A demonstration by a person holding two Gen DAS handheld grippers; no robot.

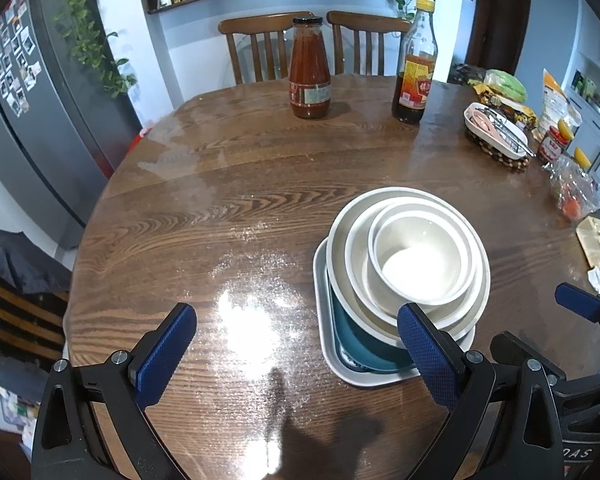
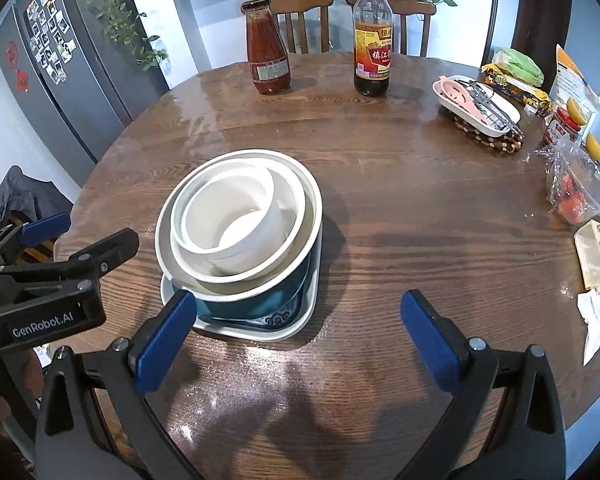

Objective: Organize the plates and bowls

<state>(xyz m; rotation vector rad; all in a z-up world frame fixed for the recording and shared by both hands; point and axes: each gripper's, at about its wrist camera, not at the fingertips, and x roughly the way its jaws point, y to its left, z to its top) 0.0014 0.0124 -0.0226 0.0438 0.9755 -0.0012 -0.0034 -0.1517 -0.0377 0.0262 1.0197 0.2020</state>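
Observation:
A stack of dishes stands on the round wooden table [image 1: 236,184]: a small white bowl [image 1: 422,258] nested in two wider white bowls [image 1: 350,264], over a teal bowl [image 1: 354,344] and a white squarish plate [image 1: 332,356]. In the right wrist view the same small bowl [image 2: 232,224] tops the stack on the white plate [image 2: 284,330]. My left gripper [image 1: 298,354] is open, its right finger just in front of the stack. My right gripper [image 2: 298,338] is open too, with the stack at its left finger. Nothing is held.
A red sauce jar [image 1: 309,68] and a dark vinegar bottle [image 1: 414,64] stand at the far side. A white dish with utensils [image 1: 496,130] on a beaded mat, snack bags, a plastic bag [image 2: 576,188] and crumpled tissue [image 2: 598,312] crowd the right edge. Two chairs stand behind.

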